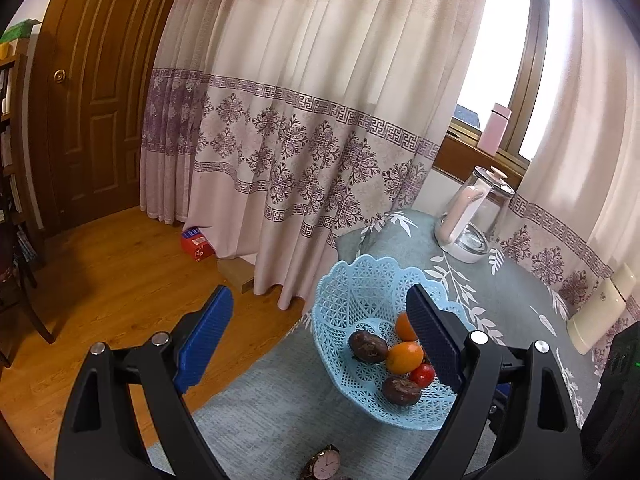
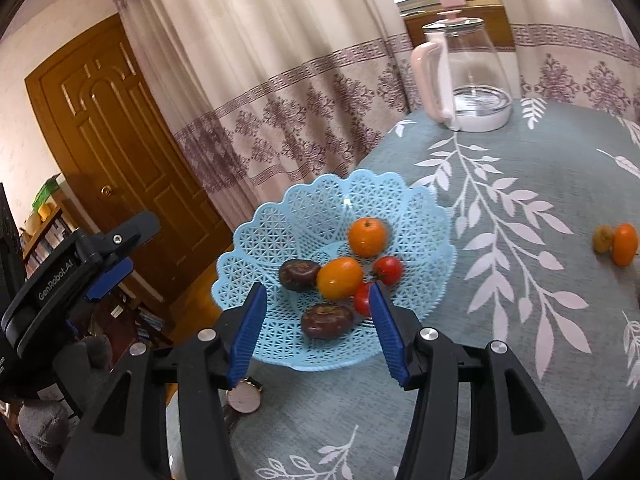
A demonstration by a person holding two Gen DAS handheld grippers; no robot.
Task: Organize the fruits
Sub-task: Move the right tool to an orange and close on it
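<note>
A light-blue lattice basket [image 2: 304, 212] stands near the table's left edge. It holds two orange fruits [image 2: 367, 236], two dark brown fruits [image 2: 326, 320] and two red tomatoes [image 2: 388, 269]. My right gripper [image 2: 317, 290] hangs open just above the basket's near side, with nothing between its blue pads. Far right on the cloth lie another orange fruit [image 2: 625, 243] and a small yellow-green fruit [image 2: 603, 238], touching. In the left wrist view the basket [image 1: 360, 288] sits ahead, and my left gripper [image 1: 319, 291] is open and empty; its right finger [image 1: 432, 340] covers part of one orange fruit [image 1: 403, 326].
A glass kettle with a pink handle [image 2: 464, 76] stands at the back of the table. A wristwatch [image 2: 244, 398] lies near the basket's front. The grey-green leaf-print cloth [image 2: 520, 320] ends at the left, where a wooden floor [image 1: 120, 280] lies below. A cream box [image 1: 596, 312] sits at the right.
</note>
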